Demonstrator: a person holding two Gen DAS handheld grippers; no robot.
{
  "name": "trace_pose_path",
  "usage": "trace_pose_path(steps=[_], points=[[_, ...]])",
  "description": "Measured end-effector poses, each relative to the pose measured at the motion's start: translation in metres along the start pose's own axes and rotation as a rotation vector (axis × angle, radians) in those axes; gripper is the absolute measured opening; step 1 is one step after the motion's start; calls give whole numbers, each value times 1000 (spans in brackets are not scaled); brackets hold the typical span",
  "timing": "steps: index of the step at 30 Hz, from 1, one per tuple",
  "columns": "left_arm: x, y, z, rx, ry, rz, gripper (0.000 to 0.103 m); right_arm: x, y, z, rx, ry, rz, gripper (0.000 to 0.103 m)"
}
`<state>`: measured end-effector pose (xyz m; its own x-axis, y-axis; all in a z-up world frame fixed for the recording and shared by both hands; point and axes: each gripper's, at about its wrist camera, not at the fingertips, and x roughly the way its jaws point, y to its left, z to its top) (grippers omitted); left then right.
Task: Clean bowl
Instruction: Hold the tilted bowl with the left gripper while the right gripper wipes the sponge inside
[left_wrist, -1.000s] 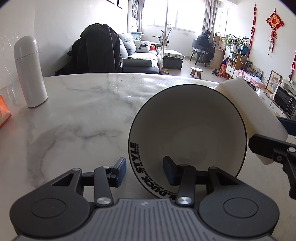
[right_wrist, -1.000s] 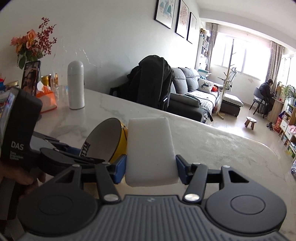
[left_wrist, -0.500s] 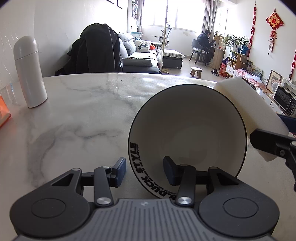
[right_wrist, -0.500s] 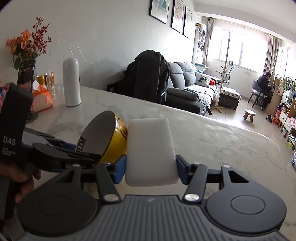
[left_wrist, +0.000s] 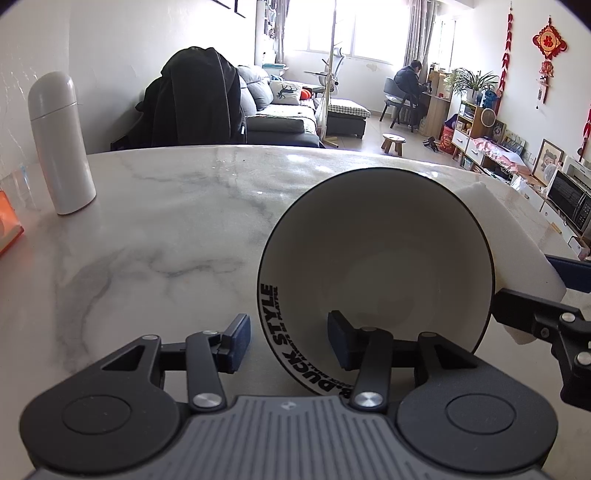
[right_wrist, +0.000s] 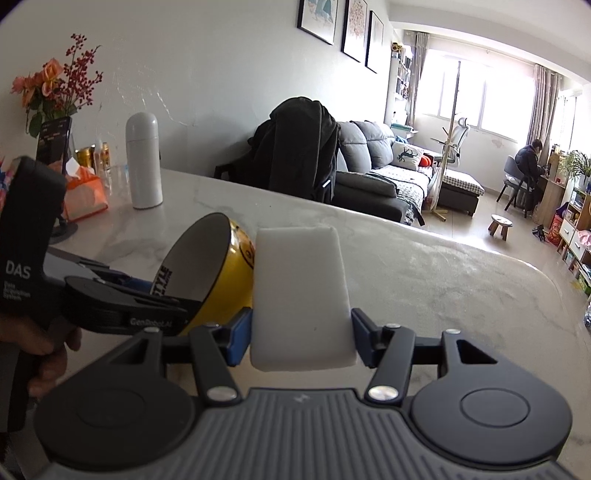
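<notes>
A bowl (left_wrist: 376, 258), white inside with black lettering on its rim and yellow outside (right_wrist: 236, 280), stands tipped on its edge above the marble table (left_wrist: 166, 221). My left gripper (left_wrist: 288, 341) is shut on the bowl's lower rim, one pad inside and one outside. My right gripper (right_wrist: 301, 339) is shut on a white sponge block (right_wrist: 299, 288). The sponge (left_wrist: 517, 251) lies against the bowl's outer wall on the right, partly hidden behind the rim in the left wrist view.
A white flask (left_wrist: 59, 144) stands at the table's far left. Near it are an orange tissue pack (right_wrist: 83, 195), cans and a phone on a stand (right_wrist: 55, 140). A hand (right_wrist: 48, 343) holds the left gripper's body. A sofa and living room lie beyond the table edge.
The sponge has slid a little downward along the outside of the bowl's right wall. The bowl and the left gripper have kept still.
</notes>
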<state>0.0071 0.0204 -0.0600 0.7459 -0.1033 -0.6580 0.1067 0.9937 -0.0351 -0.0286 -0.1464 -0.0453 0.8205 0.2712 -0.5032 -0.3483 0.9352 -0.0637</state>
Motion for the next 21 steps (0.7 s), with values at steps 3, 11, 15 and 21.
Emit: trace_pose_path(steps=[3,11,15,21], points=[[0,0,0,-1,0,0,48,0,0,1,2,-3,2,59],[1,2,1,-2,0,0,48,-11,8,18,-17,-70,39,60],[1,1,1,0,-1,2,48,-9,10,16,-30,-65,30,60],[1,2,1,0,-2,1,48,-1,4,6,-12,-27,20,59]])
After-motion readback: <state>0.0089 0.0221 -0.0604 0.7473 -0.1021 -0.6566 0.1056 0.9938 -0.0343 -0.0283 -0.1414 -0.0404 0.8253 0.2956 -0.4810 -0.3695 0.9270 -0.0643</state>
